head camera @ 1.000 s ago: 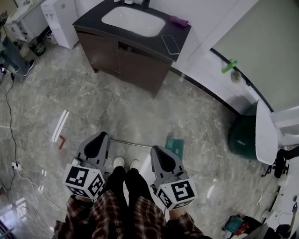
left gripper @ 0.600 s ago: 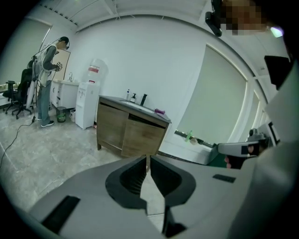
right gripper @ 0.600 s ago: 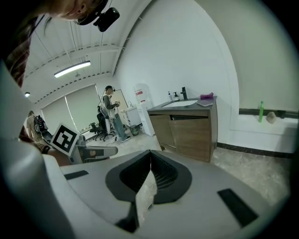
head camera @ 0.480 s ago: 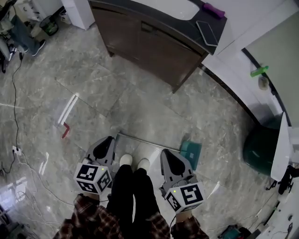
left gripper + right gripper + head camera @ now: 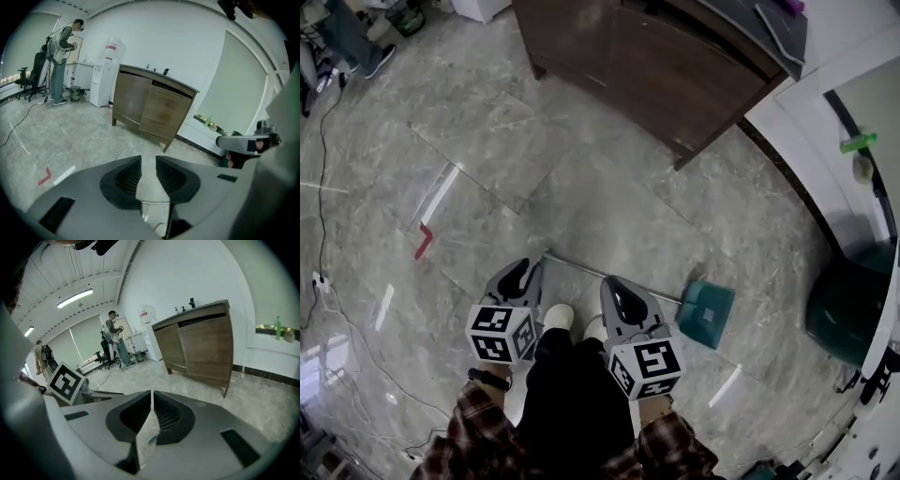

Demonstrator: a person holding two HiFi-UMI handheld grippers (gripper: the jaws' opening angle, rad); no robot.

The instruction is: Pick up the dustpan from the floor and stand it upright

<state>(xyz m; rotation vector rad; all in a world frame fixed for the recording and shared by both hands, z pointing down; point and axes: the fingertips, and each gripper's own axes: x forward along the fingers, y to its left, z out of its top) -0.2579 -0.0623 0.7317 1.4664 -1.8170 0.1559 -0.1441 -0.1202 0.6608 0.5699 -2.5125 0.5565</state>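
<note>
A teal dustpan (image 5: pixel 705 314) lies flat on the marble floor, and its long thin metal handle (image 5: pixel 649 292) runs left toward my feet. My left gripper (image 5: pixel 525 266) hovers just above the handle's free end, jaws a little apart and empty. In the left gripper view (image 5: pixel 148 160) a piece of the handle (image 5: pixel 154 202) shows through the gap. My right gripper (image 5: pixel 615 285) hangs over the middle of the handle. Its jaws meet at the tips in the right gripper view (image 5: pixel 151 394), with nothing between them.
A brown wooden cabinet (image 5: pixel 656 56) stands ahead, and a dark green bin (image 5: pixel 853 309) at the right. A red tape mark (image 5: pixel 423 242) and a black cable (image 5: pixel 319 141) lie on the floor at the left. A person (image 5: pixel 61 56) stands far off by a white dispenser (image 5: pixel 105 75).
The head view has tipped down and moved forward. Both grippers now sit closer to the dustpan's handle, the right one nearer the left, and the dustpan shows in full.
</note>
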